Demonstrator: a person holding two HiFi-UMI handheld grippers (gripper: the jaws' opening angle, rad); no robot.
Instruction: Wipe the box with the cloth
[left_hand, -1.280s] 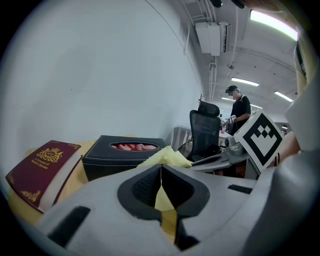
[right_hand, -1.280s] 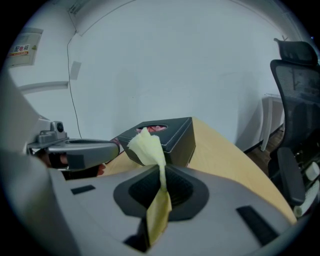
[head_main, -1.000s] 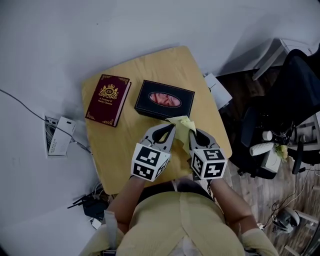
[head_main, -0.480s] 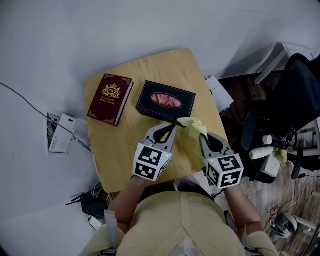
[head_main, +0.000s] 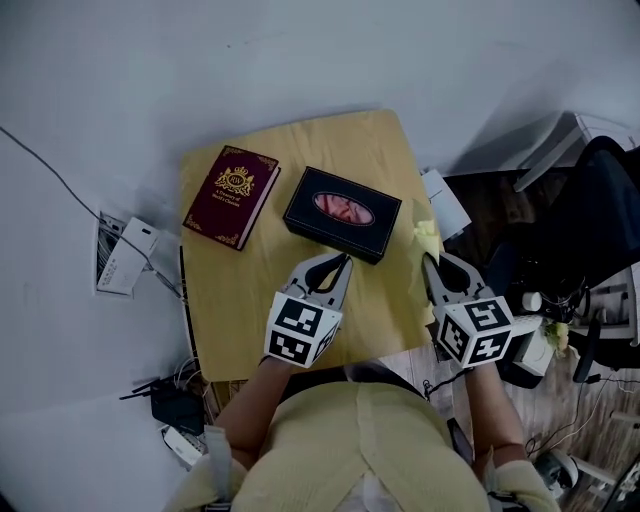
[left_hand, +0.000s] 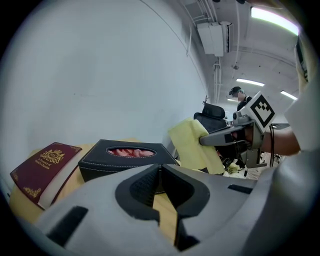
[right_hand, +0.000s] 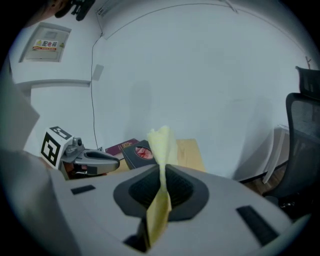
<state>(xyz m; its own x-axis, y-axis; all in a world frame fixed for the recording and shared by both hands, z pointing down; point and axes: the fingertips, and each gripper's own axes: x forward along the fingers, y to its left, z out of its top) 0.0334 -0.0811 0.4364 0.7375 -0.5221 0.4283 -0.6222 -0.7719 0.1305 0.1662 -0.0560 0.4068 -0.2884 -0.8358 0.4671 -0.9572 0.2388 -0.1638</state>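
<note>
Above the bench (head_main: 240, 320), right gripper (head_main: 432, 262) fingers pinch the cloth (head_main: 425, 238) right of the box (head_main: 340, 213); left gripper (head_main: 345, 262) fingers closed, empty.

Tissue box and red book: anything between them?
Nothing: bare wooden tabletop between the tissue box and the red book, clear in head view.

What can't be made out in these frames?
- Book title: print too small, head view.
- Table near edge: behind the person's torso, head view.
- Cloth gripped part: pinched inside right gripper, right gripper view.
- Box front base: behind left gripper, left gripper view.
</note>
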